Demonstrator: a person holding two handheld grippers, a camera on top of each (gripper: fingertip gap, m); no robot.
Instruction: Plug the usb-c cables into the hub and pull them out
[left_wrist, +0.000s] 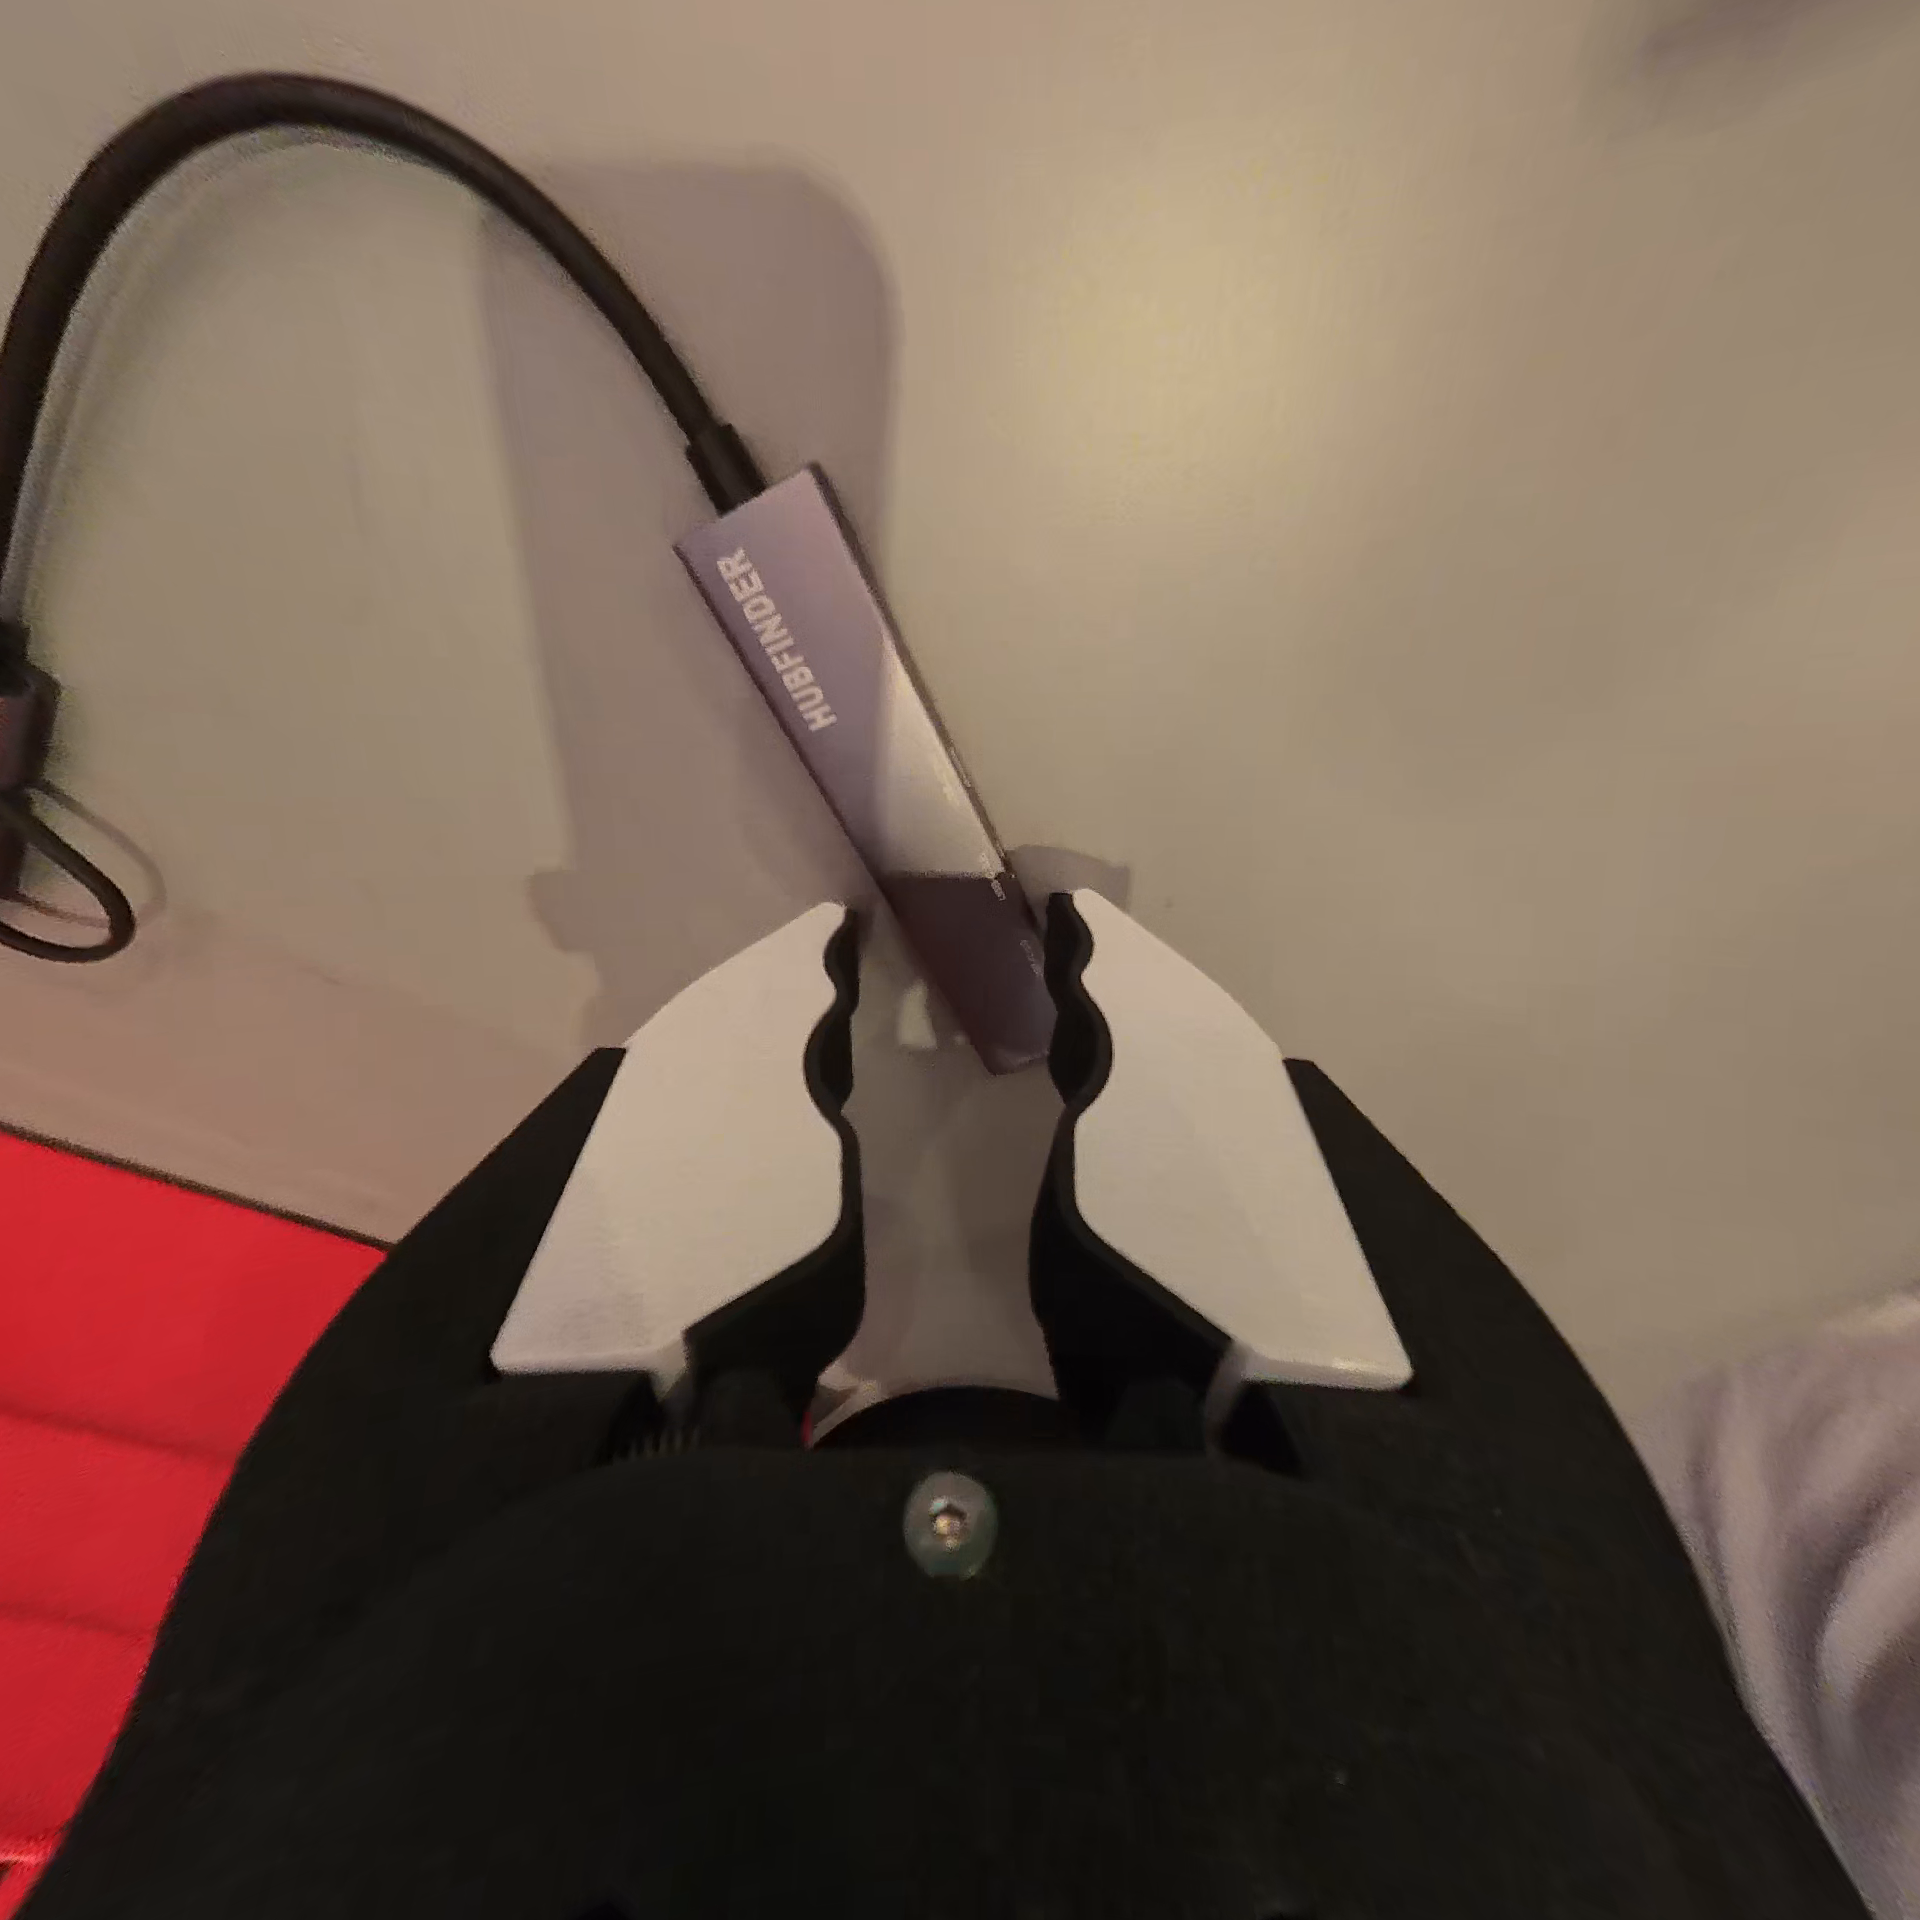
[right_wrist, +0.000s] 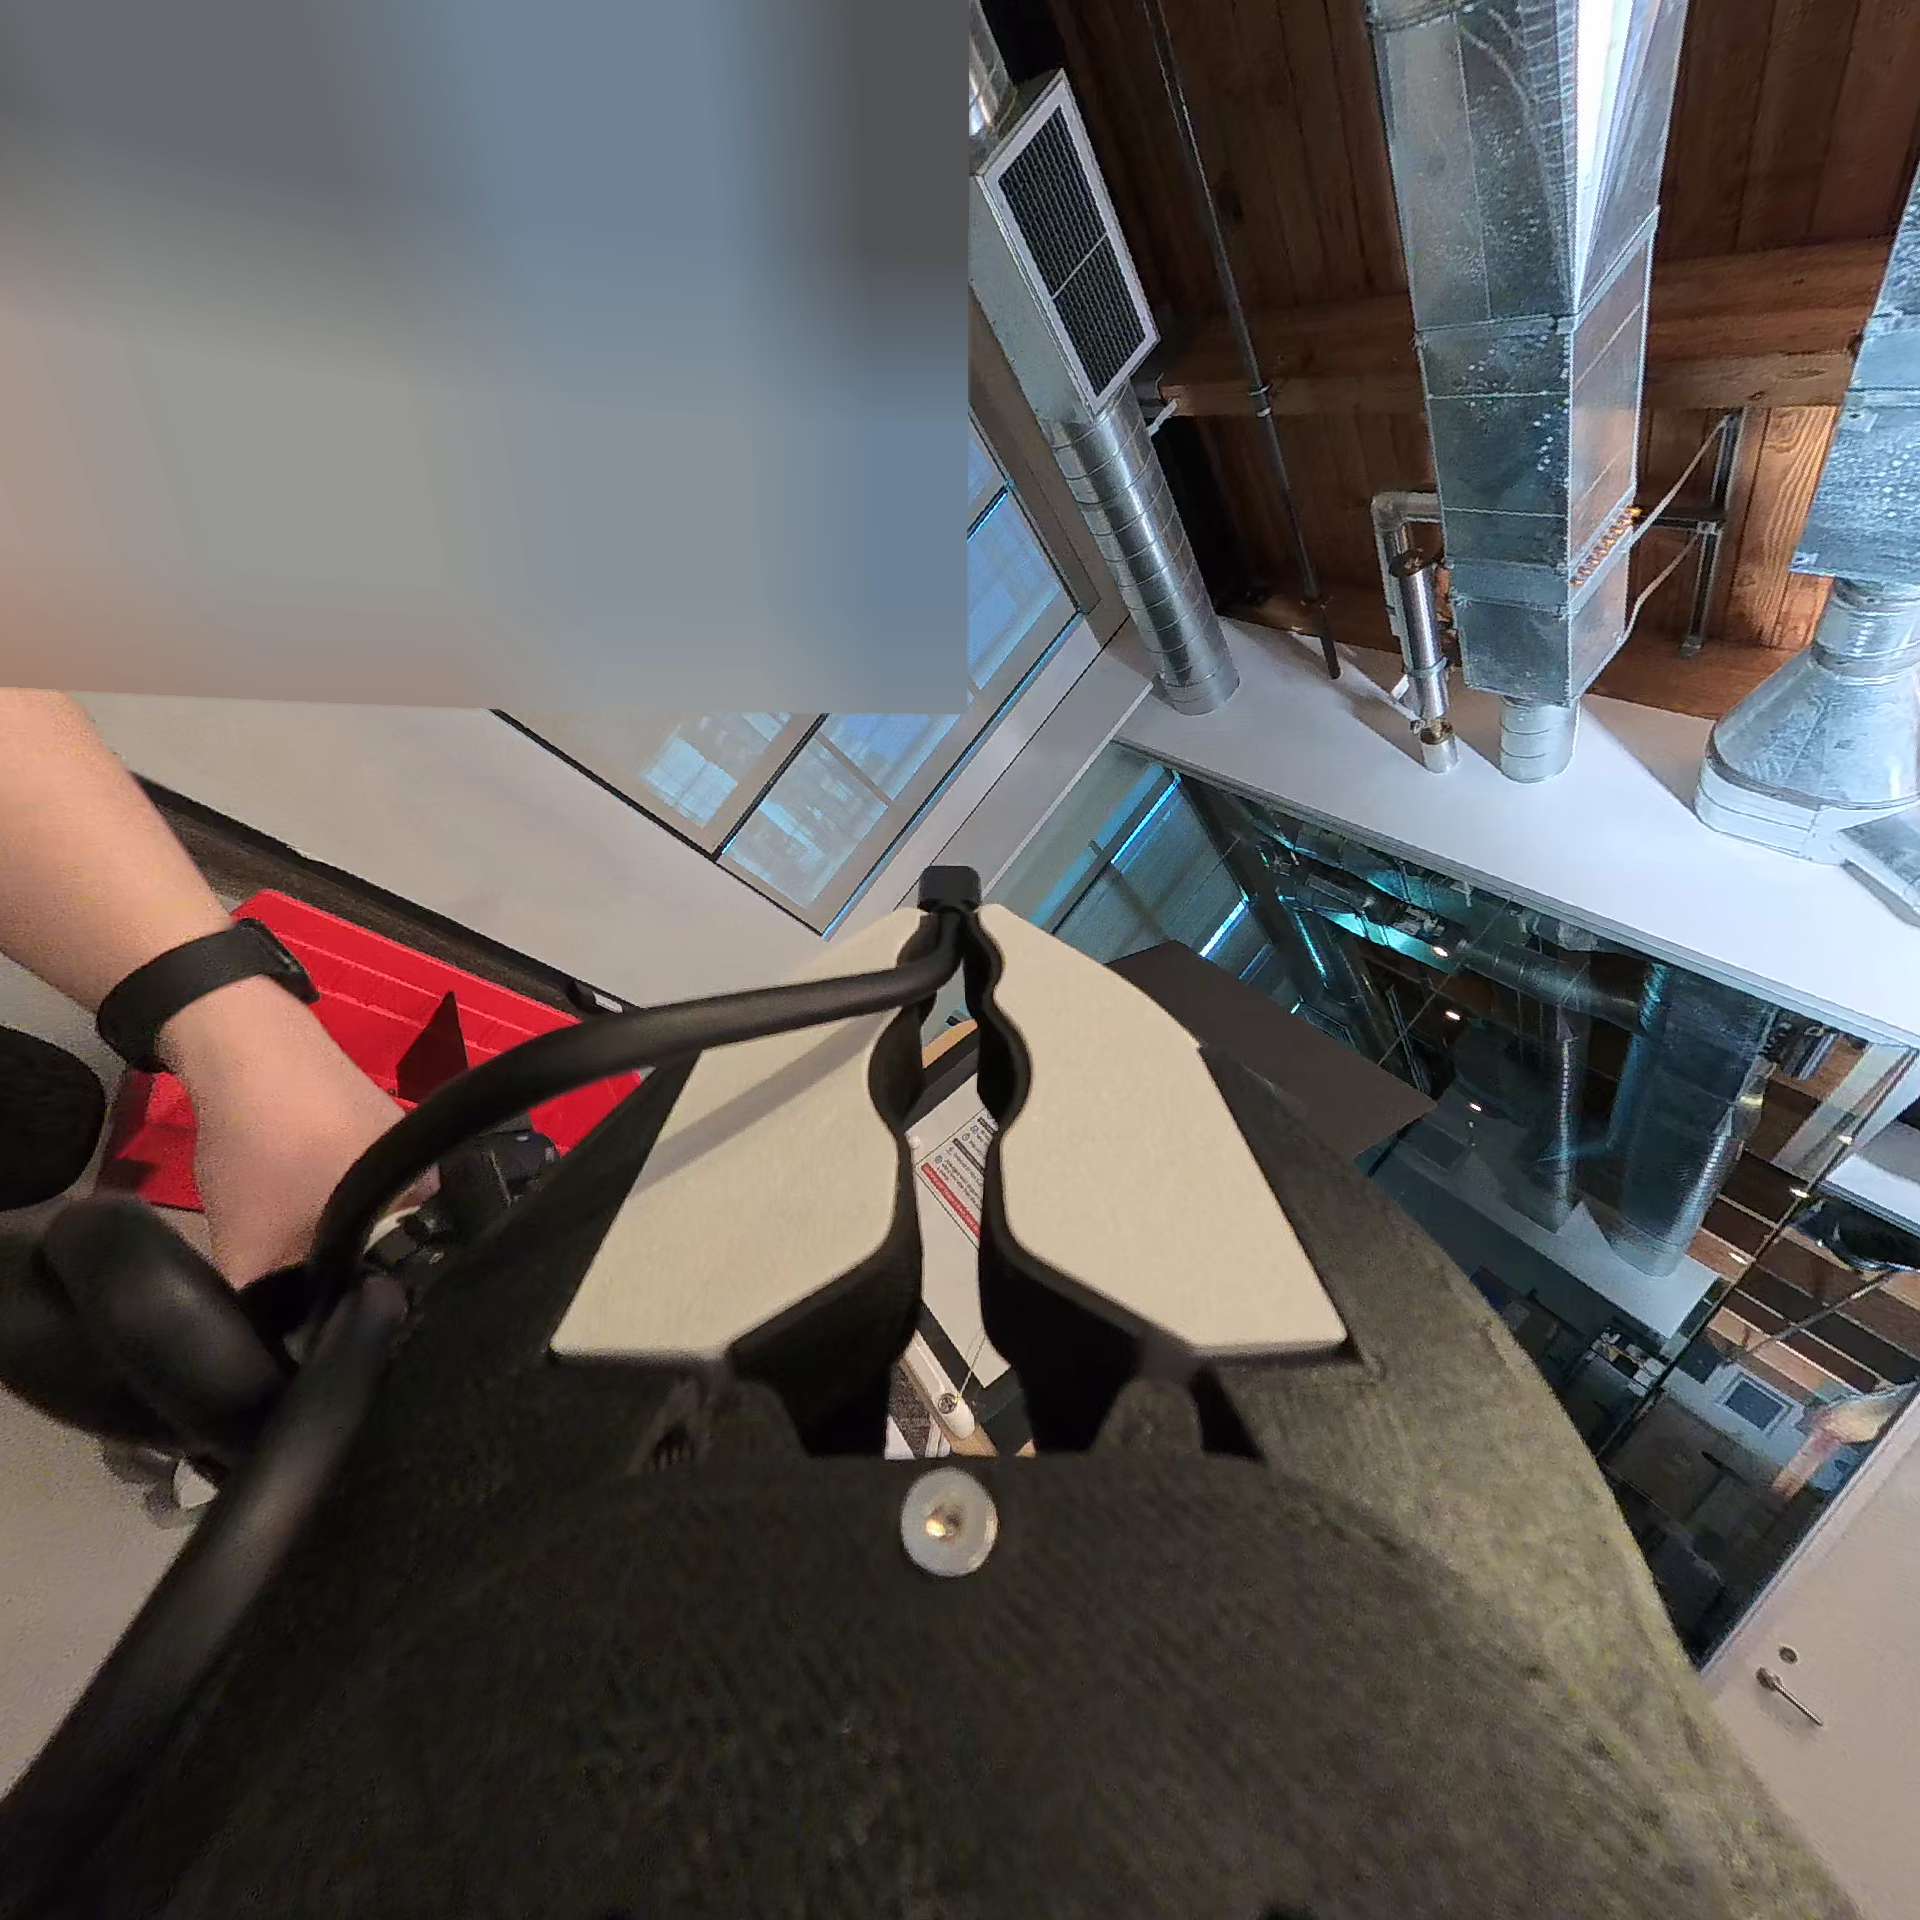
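In the left wrist view a slim grey hub (left_wrist: 821, 665) lies on the white table (left_wrist: 1351, 520), with its own thick black lead (left_wrist: 343, 114) arching off to the left. My left gripper (left_wrist: 954, 914) is open. Its fingertips straddle the hub's near end, which lies close to the right finger (left_wrist: 1081, 997). In the right wrist view my right gripper (right_wrist: 951, 914) is shut on a black usb-c cable (right_wrist: 665, 1029) just behind its plug (right_wrist: 951, 888). The plug sticks out past the fingertips, raised and pointing towards the ceiling. The cable trails down to the left.
A red bin (left_wrist: 156, 1351) sits past the table's near left edge and also shows in the right wrist view (right_wrist: 416, 1018). Coiled black cable (left_wrist: 42, 831) lies at the table's left. A person's forearm with a black wristband (right_wrist: 197, 997) is at left. Metal ducts (right_wrist: 1538, 364) hang overhead. Spacing between my two grippers at the tips: around 40 cm.
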